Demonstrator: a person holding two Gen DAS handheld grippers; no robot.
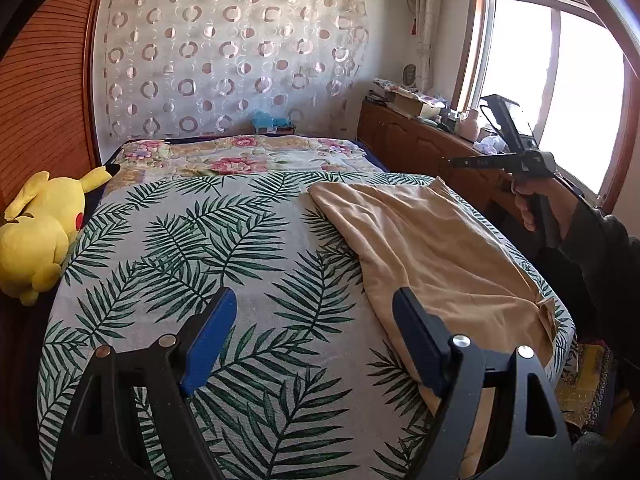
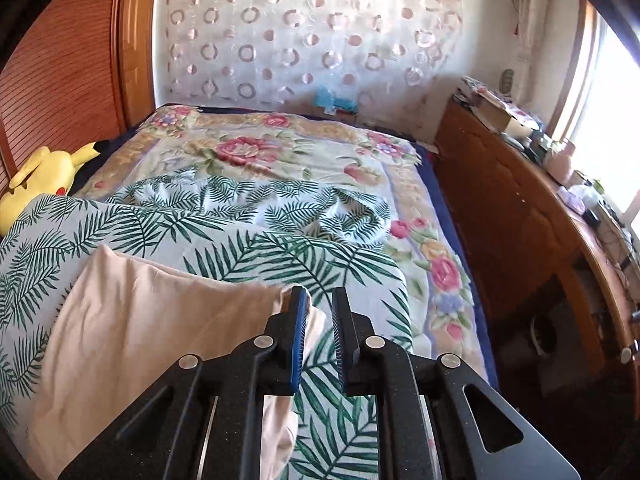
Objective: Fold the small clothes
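Two grippers hover over one tan garment [image 1: 436, 248] lying partly doubled on the right side of the bed [image 1: 168, 264]. The left gripper [image 1: 316, 340] holds its jaws wide and empty, its right finger just at the cloth's near edge. The right gripper [image 2: 320, 336] has its jaws narrow, with nothing pinched, above the cloth's far corner. A fold looks just laid; the next move likely calls for gripping an edge again. A yellow plush toy [image 1: 40, 232], a wooden cabinet [image 2: 508, 216] and a bright window [image 1: 552, 92] surround the leaf-print cover.
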